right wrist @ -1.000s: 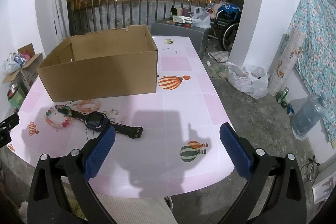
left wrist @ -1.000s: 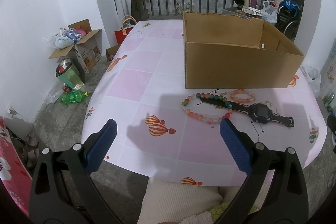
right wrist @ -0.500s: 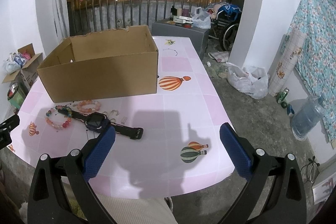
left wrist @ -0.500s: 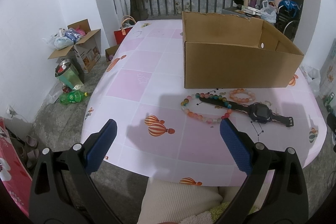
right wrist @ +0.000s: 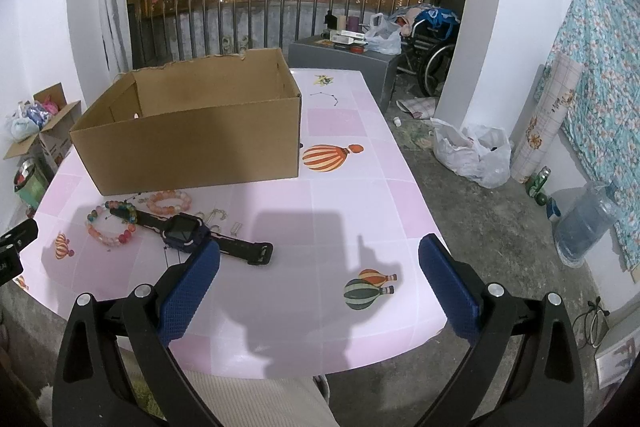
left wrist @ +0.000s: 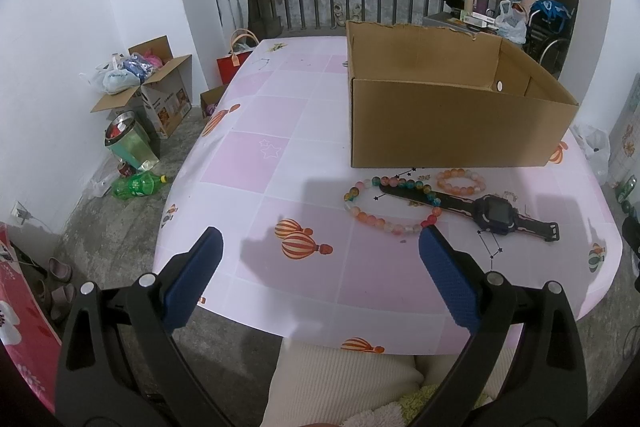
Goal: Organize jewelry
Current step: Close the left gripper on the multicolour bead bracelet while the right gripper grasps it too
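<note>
Jaws spread wide, both grippers hover above the watch [left wrist: 496, 214] and bracelets.

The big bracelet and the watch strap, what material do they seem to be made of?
Big bracelet: glossy, partly translucent round beads in orange, pink and teal, probably glass or polished stone; plastic is possible. Watch strap: matte dark band with punched holes, likely rubber or silicone.

Left wrist view looked from table's near edge, box [left wrist: 448, 123] upper right of frame. Right wrist view faced same way, box [right wrist: 192, 139] upper left. Both shared watch [left wrist: 494, 213] [right wrist: 186, 229], beads.
</note>
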### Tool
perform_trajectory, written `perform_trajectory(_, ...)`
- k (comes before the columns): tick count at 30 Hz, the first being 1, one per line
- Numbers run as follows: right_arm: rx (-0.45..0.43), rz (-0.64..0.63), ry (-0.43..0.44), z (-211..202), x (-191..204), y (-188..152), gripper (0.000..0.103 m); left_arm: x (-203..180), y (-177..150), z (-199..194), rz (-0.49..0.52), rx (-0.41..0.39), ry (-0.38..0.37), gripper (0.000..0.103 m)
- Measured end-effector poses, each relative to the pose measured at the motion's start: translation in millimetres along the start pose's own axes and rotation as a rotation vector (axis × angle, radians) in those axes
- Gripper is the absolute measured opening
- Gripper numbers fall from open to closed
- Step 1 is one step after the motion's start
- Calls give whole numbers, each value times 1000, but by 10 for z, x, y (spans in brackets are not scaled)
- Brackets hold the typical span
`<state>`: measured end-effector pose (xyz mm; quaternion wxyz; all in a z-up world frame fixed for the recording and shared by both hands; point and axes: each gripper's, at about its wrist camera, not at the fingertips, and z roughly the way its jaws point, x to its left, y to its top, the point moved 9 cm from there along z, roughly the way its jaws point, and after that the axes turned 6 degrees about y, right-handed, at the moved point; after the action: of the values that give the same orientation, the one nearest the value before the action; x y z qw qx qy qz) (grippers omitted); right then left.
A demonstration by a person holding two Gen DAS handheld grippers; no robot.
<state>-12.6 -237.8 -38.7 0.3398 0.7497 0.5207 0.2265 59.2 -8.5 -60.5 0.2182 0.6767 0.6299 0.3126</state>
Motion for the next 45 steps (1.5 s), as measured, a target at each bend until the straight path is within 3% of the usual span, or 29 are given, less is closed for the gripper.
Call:
perform_trajectory(8, 3, 2, 2, 12, -2, -20, 97, 4, -39, 33, 8, 2, 0, 95)
perform_trajectory(14, 33, 3, 46, 142, 101, -95, 97, 32, -144, 208, 19, 44, -14, 95)
perform_trajectory(19, 15, -22, 92, 250, 259, -95, 97, 47, -154, 335, 49, 19, 11, 95)
perform_trajectory(26, -53, -82, 205, 400, 663, 106, 97, -8, -59, 481, 32, -23, -175, 95)
perform_trajectory(29, -44, -102, 263, 508, 850, 151, 97, 15, 0, 554, 25, -25, -159, 95)
perform_trajectory(35, 23, -165, 404, 799, 1341, 195, 77, -41, 41, 667, 38, -29, -173, 95)
perform_trajectory(40, 53, -215, 486, 893, 1618, 209, 66, -111, 130, 694, 48, -129, -237, 95)
perform_trajectory(45, 126, -244, 563, 1011, 1795, 136, 44, -229, 142, 761, 108, -122, -285, 95)
